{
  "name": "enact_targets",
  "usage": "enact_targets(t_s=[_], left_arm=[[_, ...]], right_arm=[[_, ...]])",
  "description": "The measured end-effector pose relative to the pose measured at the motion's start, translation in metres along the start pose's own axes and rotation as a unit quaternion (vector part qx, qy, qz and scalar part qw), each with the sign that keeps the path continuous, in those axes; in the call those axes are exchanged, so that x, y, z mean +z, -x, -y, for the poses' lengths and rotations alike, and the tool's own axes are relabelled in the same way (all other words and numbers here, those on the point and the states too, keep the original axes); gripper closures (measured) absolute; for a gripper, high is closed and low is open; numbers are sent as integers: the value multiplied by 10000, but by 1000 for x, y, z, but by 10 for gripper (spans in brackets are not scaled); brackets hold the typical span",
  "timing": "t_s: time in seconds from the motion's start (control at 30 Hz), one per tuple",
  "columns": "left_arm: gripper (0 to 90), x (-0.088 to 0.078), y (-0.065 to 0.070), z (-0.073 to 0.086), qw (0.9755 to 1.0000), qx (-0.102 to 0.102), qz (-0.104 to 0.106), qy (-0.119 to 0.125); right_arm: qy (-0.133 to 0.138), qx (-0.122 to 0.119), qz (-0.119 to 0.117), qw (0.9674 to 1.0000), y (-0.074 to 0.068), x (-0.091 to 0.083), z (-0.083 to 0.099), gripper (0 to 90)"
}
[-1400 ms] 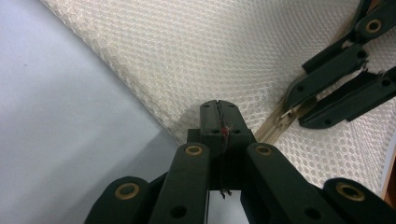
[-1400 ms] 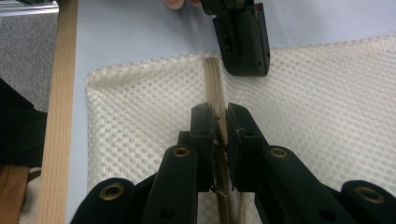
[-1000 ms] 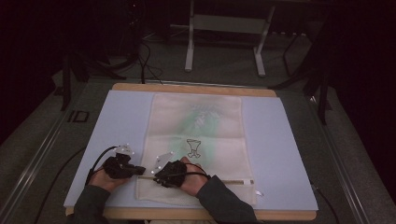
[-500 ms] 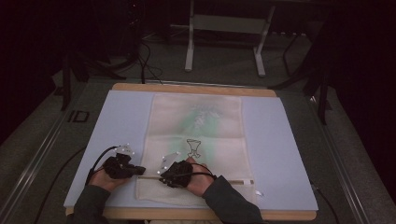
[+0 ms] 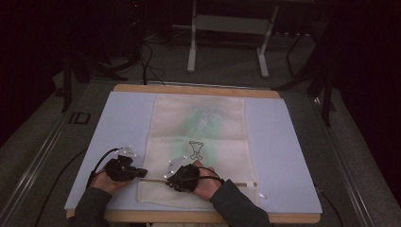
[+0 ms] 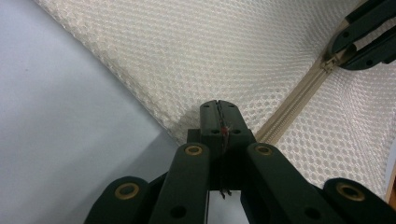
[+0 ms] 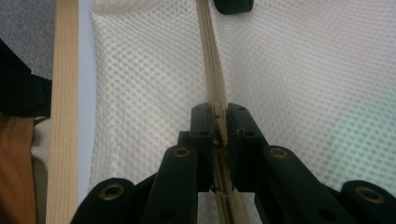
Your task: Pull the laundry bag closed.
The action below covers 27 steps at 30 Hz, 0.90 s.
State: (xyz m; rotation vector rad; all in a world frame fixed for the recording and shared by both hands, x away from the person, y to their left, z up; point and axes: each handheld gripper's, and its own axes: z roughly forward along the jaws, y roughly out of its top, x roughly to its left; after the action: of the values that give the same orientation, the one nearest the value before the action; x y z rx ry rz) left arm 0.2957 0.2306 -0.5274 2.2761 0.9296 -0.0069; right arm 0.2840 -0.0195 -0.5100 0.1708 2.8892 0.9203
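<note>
One mesh bag (image 5: 198,142) lies flat, its one zipper (image 5: 236,184) running crosswise; left gripper (image 5: 142,174) pinches its edge, right gripper (image 5: 166,178) the zipper.

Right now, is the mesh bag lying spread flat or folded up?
Spread flat. The mesh bag lies full length on the blue mat, its zipper running across the near end with no fold showing.

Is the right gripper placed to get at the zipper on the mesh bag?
Probably yes: the right gripper is shut on the zipper of the mesh bag, nothing between.
</note>
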Motion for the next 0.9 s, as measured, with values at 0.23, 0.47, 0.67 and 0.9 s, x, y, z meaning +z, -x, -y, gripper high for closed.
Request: enact_targets(t_s=[0.23, 0.47, 0.67, 0.9], left_arm=[[900, 0, 0, 0, 10000, 3, 0, -1], [900, 0, 0, 0, 10000, -14, 7, -6], [900, 0, 0, 0, 10000, -5, -3, -8], [900, 0, 0, 0, 10000, -8, 0, -8]], right_arm=[[3, 43, 4, 10000, 0, -3, 6, 820], [-50, 34, 28, 10000, -1, -7, 11, 820], [-38, 60, 39, 10000, 0, -13, 14, 820], [-64, 72, 49, 9999, 0, -17, 18, 820]])
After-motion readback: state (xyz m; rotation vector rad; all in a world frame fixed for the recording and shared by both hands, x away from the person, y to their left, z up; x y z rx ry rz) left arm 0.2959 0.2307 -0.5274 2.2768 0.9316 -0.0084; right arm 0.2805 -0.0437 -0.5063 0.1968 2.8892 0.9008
